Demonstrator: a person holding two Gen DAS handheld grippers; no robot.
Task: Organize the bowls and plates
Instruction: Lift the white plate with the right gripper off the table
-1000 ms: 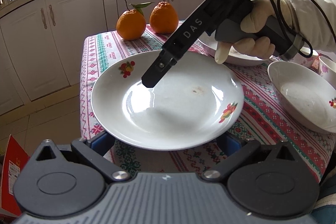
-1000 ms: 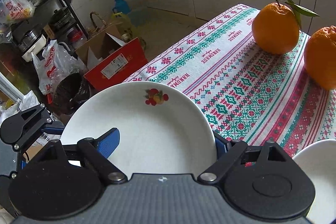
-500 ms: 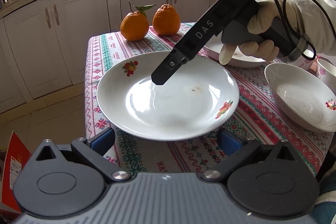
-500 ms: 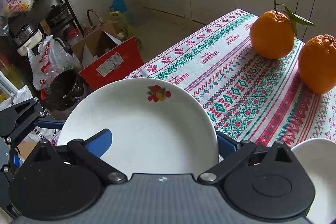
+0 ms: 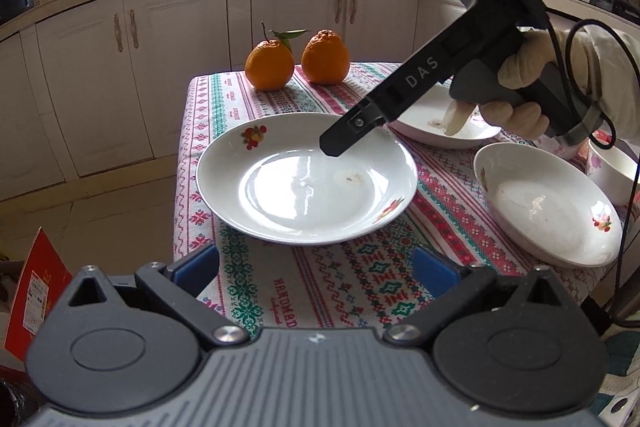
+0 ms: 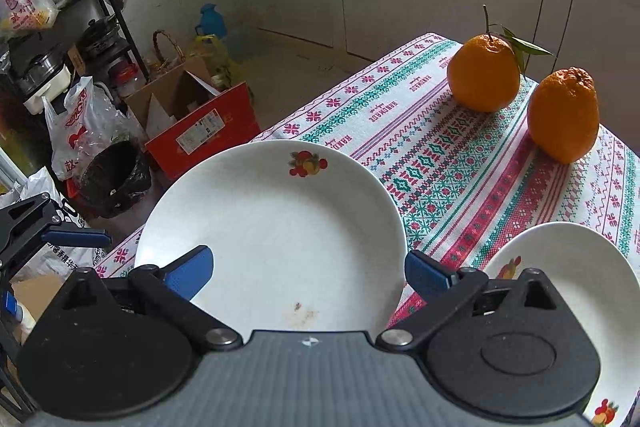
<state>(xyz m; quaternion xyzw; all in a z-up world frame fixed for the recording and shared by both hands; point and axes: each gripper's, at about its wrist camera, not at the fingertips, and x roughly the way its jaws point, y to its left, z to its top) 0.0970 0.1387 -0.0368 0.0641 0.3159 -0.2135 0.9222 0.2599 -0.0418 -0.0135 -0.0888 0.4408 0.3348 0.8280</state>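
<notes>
White china: your big plate (image 5: 306, 183) sits near the table's left edge, both grippers spread wide and empty, the right gripper (image 6: 308, 273) poised above it, the left gripper (image 5: 316, 267) short of its near rim. Two more dishes (image 5: 548, 203) lie right; two oranges (image 5: 270, 67) far.

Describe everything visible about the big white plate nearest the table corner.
The plate is round, shallow and glossy white, ceramic by its look, with fruit motifs on its rim at far left and near right. A small brownish smear of residue marks its well; otherwise it holds nothing. It rests flat and upright on the patterned tablecloth, close to the table's left edge, in front of two oranges. The right claw, open, hangs above its well without touching; nothing else meets it.
</notes>
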